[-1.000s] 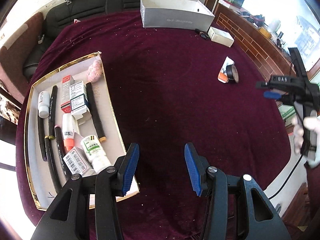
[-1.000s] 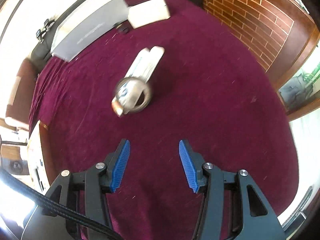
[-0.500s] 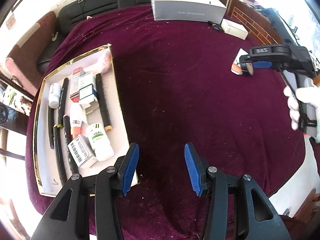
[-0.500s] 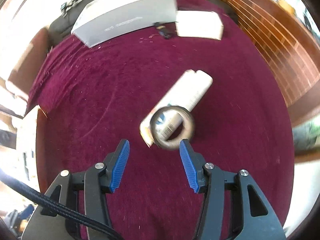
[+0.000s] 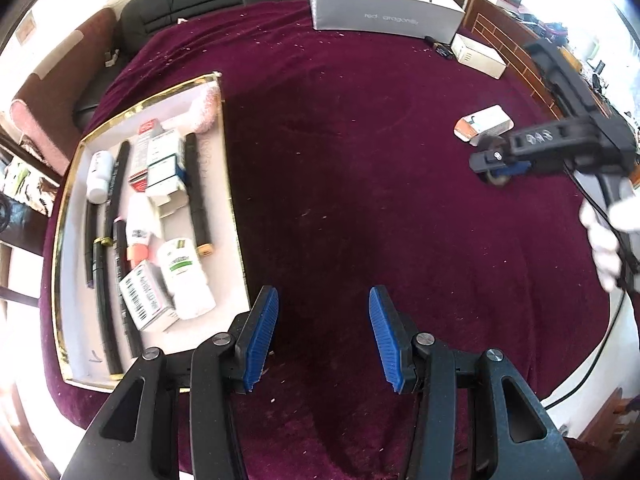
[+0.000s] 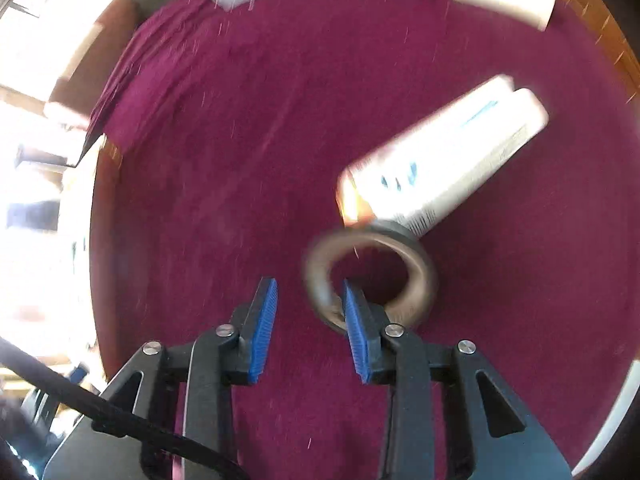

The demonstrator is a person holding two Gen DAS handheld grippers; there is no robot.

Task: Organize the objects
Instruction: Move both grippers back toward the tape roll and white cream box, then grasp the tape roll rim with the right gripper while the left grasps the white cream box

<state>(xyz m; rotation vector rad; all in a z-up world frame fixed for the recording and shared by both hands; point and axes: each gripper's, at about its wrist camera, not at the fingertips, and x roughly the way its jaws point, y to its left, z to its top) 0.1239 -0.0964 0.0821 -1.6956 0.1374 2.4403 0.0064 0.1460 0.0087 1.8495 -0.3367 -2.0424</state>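
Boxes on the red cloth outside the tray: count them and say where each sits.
3. A large grey box at the far edge, a small white box right of it, an orange-and-white box beside the tape roll. Others could be hidden.

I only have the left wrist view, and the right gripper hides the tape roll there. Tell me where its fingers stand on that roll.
Observer: One finger of the right gripper is down in the hole of the tape roll; the other is outside the rim.
Operator: Report the grip.
Observer: The jaws have just been closing, but the outer pad is clear of the rim.
Operator: Check the white box.
Observer: The white box lies just beyond the roll, orange end nearest; contact is too blurred to tell.
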